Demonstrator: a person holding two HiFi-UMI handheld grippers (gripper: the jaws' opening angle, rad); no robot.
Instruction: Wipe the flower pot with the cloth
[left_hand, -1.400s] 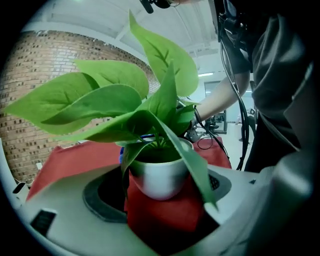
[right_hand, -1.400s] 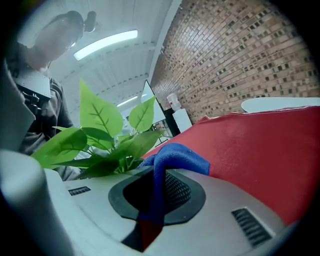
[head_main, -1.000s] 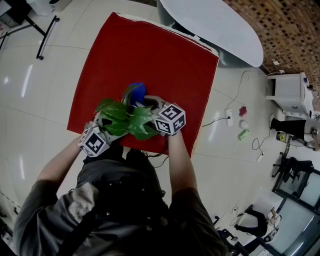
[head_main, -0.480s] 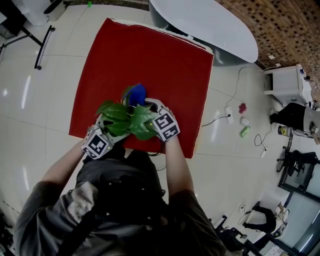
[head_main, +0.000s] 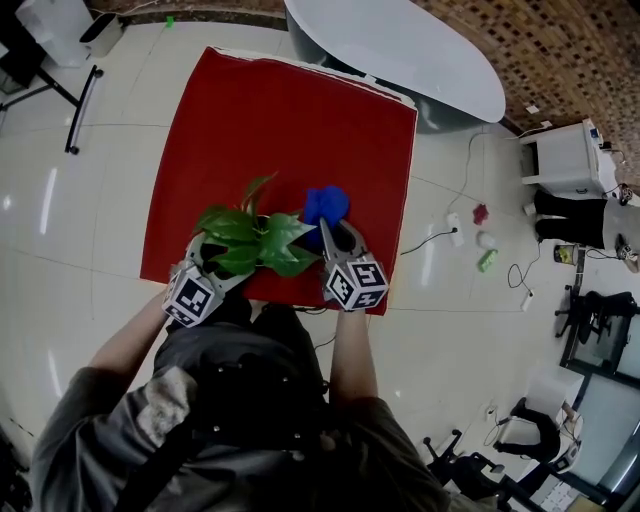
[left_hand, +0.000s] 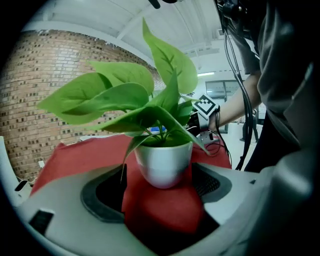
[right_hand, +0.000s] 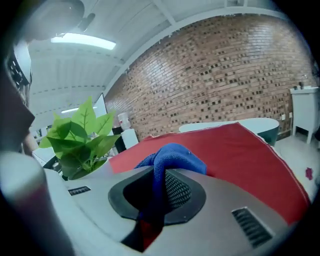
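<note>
Near the lower edge of the red tabletop (head_main: 280, 120), at the lower middle of the head view, the flower pot (left_hand: 164, 164) is standing upright, its long axis running vertically and its open mouth facing up. It is showing as a small, smooth white pot, widest at the rim and rounding in toward the base. It is holding a plant (head_main: 250, 238) whose broad green leaves are spreading out past the rim and covering most of the pot from above.

The left gripper (left_hand: 159, 174) is lying low with its jaws spread wide, and the pot is standing between their tips. A strip of red is showing between the pot and the left-hand jaw. The pot's other wall is lying right against the right-hand jaw, though I cannot tell whether it is pressing there.

To the right of the plant in the head view, the right gripper (head_main: 336, 232) is pointing toward the top of the frame. Its jaws are pinching the cloth (head_main: 326, 204), a bunched blue wad bulging beyond the tips, just beside the leaves and apart from the pot.
</note>
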